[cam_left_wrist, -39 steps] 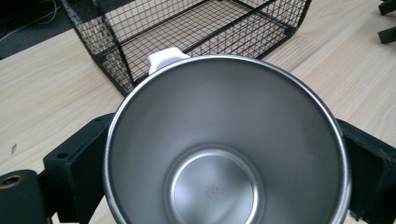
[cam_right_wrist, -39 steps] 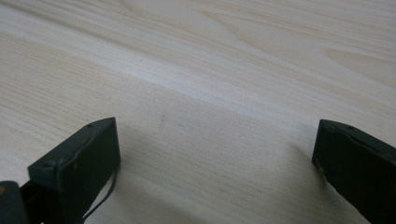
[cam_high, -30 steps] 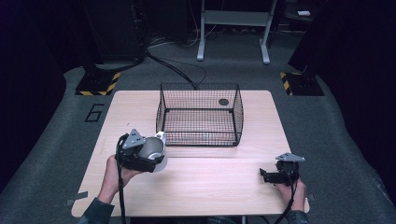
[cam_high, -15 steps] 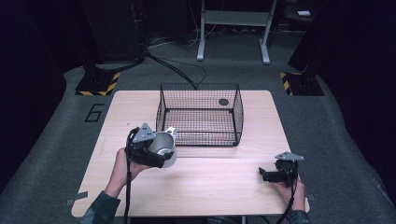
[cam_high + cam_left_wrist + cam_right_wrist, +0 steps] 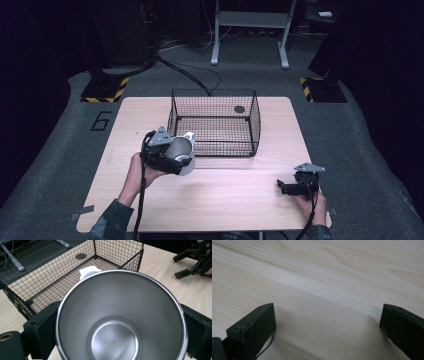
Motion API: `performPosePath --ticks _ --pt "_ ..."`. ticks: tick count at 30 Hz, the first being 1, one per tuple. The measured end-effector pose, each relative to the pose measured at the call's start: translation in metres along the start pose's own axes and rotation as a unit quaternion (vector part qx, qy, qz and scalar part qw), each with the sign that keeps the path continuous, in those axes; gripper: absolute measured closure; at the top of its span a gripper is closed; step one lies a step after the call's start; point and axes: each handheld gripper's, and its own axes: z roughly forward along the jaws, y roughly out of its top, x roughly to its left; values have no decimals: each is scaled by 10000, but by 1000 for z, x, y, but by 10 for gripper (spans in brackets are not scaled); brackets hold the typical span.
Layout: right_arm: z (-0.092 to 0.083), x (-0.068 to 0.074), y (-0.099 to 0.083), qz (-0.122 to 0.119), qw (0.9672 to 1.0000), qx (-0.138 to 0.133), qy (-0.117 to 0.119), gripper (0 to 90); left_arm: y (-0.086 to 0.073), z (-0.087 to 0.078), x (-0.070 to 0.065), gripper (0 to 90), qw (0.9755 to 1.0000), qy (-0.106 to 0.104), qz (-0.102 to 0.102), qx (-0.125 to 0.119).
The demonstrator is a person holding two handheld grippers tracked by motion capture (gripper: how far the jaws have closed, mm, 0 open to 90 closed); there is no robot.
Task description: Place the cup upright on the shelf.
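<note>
- Left gripper (image 5: pixel 176 156) is up off the table (image 5: pixel 215 200), its jaws clamped on either side of a steel cup (image 5: pixel 179 150), one black jaw on each flank in the left gripper view.
- The cup (image 5: pixel 120 320) lies tilted on its side in that grip, open mouth facing the gripper's camera, shiny inside and bare round bottom in plain sight.
- A white handle (image 5: pixel 88 271) pokes out past the cup's far rim, toward the basket.
- The wire basket (image 5: pixel 215 122) stands mid-table, just beyond the cup; the cup hangs beside its near-left corner, outside the mesh.
- A small dark disc (image 5: pixel 239 109) lies on the basket's floor near the far right corner.
- Right gripper (image 5: pixel 292 186) sits low at the table's near-right corner, well apart from the basket, jaws spread wide with bare wood between them.
</note>
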Motion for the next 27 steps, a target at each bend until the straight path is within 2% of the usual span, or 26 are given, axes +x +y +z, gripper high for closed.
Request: performPosePath --ticks 2,3,4,15,27 --pt "0 0 0 26 10000 7 0 1 5 1 0 62 10000 -1 19 -30" --pt "0 1 0 35 10000 8 -1 1 6 1 1 62 10000 -68 38 17" --pt "0 0 0 -10 10000 -1 -2 1 8 2 1 62 10000 -42 35 -43" --pt "0 0 0 2 10000 3 1 1 25 6 1 62 9998 -70 161 -41" --pt "0 1 0 35 10000 9 -1 1 50 17 11 62 9997 -53 212 -141"
